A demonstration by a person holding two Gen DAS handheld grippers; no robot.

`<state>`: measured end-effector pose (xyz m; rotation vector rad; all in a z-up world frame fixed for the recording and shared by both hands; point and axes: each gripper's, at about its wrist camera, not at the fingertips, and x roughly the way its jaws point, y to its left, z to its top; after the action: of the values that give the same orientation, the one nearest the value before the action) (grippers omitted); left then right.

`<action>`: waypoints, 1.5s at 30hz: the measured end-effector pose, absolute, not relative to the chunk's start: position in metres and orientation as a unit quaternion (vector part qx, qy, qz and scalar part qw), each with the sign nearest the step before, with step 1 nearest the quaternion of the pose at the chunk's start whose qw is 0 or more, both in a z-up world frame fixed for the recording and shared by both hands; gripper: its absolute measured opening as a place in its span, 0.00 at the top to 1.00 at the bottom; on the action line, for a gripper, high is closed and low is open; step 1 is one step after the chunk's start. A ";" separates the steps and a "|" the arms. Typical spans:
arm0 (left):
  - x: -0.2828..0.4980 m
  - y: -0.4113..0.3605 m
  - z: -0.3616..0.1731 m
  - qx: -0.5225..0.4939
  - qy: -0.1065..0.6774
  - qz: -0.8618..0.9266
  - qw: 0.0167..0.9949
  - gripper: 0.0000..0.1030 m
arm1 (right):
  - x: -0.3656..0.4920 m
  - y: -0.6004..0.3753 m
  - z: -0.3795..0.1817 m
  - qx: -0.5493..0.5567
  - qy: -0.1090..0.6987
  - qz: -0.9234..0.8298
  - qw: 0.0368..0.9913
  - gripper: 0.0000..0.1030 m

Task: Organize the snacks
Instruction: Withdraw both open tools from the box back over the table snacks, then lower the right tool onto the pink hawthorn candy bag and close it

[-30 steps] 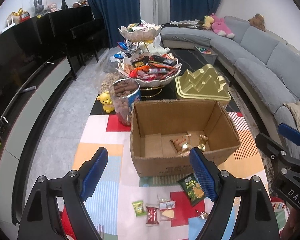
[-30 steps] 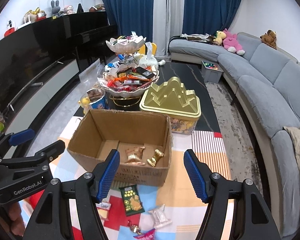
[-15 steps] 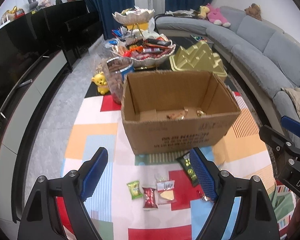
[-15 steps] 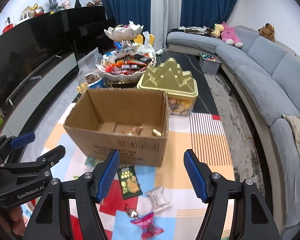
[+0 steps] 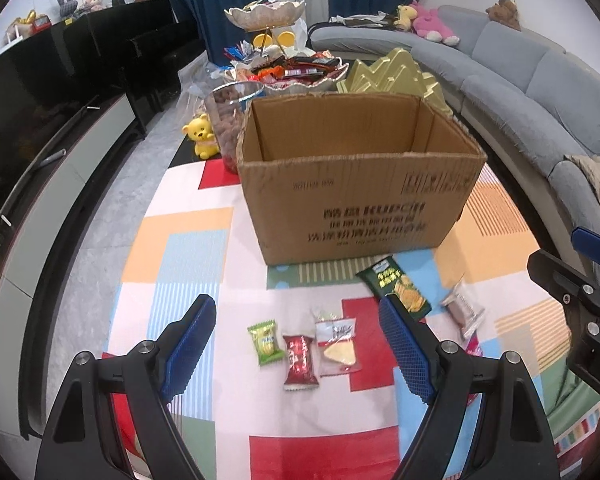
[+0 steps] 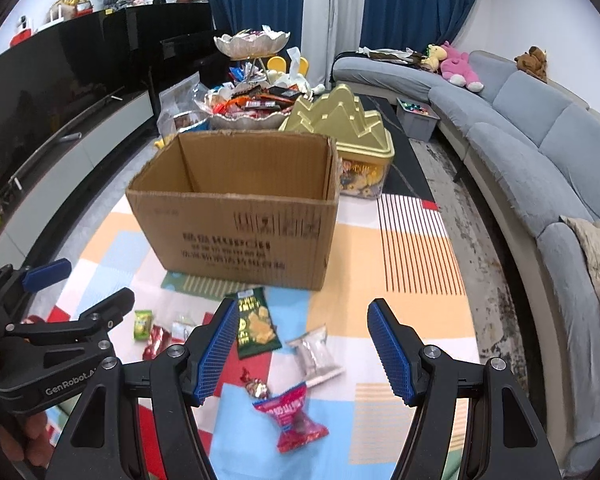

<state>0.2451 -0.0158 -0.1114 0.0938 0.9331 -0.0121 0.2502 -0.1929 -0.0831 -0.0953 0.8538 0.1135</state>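
Note:
An open cardboard box [image 5: 356, 184] stands on the coloured mat; it also shows in the right wrist view [image 6: 240, 216]. Loose snacks lie in front of it: a light green packet [image 5: 265, 343], a dark red packet [image 5: 299, 362], a clear packet with a yellow wedge [image 5: 337, 345], a dark green chips bag [image 5: 396, 291] and a clear wrapped bar [image 5: 462, 312]. My left gripper [image 5: 296, 352] is open and empty above the small packets. My right gripper [image 6: 304, 352] is open and empty above the clear bar [image 6: 315, 354], a red candy bag [image 6: 294, 416] and a small wrapped candy [image 6: 256, 388].
Behind the box stand a tiered snack bowl [image 5: 288, 68], a gold tin [image 5: 396, 72], a jar of nuts [image 5: 228, 120] and a yellow bear [image 5: 202, 140]. A grey sofa [image 6: 540, 152] runs along the right, a black TV cabinet [image 5: 40, 128] along the left.
Both grippers have dropped lower and pulled back from the box. Its inside is now hidden and the snacks on the mat are closer below the fingers.

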 end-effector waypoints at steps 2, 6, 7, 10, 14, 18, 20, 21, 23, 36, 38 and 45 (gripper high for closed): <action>0.241 -0.014 -0.116 0.044 0.450 -0.003 0.892 0.19 | 0.246 -0.192 -0.090 -0.045 0.416 0.055 0.907 0.35; 0.233 -0.011 -0.123 0.040 0.443 -0.001 0.895 0.19 | 0.237 -0.189 -0.101 -0.046 0.415 0.056 0.907 0.35; 0.232 -0.010 -0.126 0.042 0.444 -0.002 0.895 0.19 | 0.235 -0.189 -0.104 -0.047 0.415 0.056 0.907 0.35; 0.226 -0.009 -0.137 0.047 0.446 0.001 0.894 0.19 | 0.230 -0.188 -0.116 -0.049 0.422 0.056 0.904 0.35; 0.219 -0.007 -0.152 0.041 0.448 0.005 0.893 0.19 | 0.226 -0.188 -0.131 -0.049 0.430 0.056 0.900 0.35; 0.215 -0.006 -0.167 0.044 0.451 0.004 0.891 0.19 | 0.220 -0.188 -0.146 -0.050 0.433 0.057 0.898 0.35; 0.215 -0.006 -0.173 0.046 0.451 0.003 0.891 0.19 | 0.218 -0.186 -0.152 -0.055 0.432 0.059 0.898 0.35; 0.214 -0.006 -0.176 0.047 0.451 0.003 0.891 0.19 | 0.217 -0.186 -0.155 -0.058 0.432 0.059 0.898 0.35; 0.214 -0.006 -0.182 0.050 0.449 0.005 0.892 0.19 | 0.216 -0.187 -0.161 -0.059 0.433 0.056 0.898 0.35; 0.221 0.002 -0.221 0.044 0.467 0.027 0.883 0.26 | 0.221 -0.185 -0.197 -0.061 0.460 0.044 0.885 0.35; 0.223 0.001 -0.226 0.045 0.470 0.024 0.881 0.28 | 0.222 -0.187 -0.202 -0.058 0.466 0.042 0.882 0.35; 0.230 -0.001 -0.237 0.046 0.475 0.025 0.878 0.36 | 0.226 -0.189 -0.217 -0.052 0.483 0.044 0.873 0.35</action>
<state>0.2300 -0.0011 -0.2372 0.0952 0.9911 0.0518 0.2257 -0.1894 -0.2165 -0.1095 1.0091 0.0915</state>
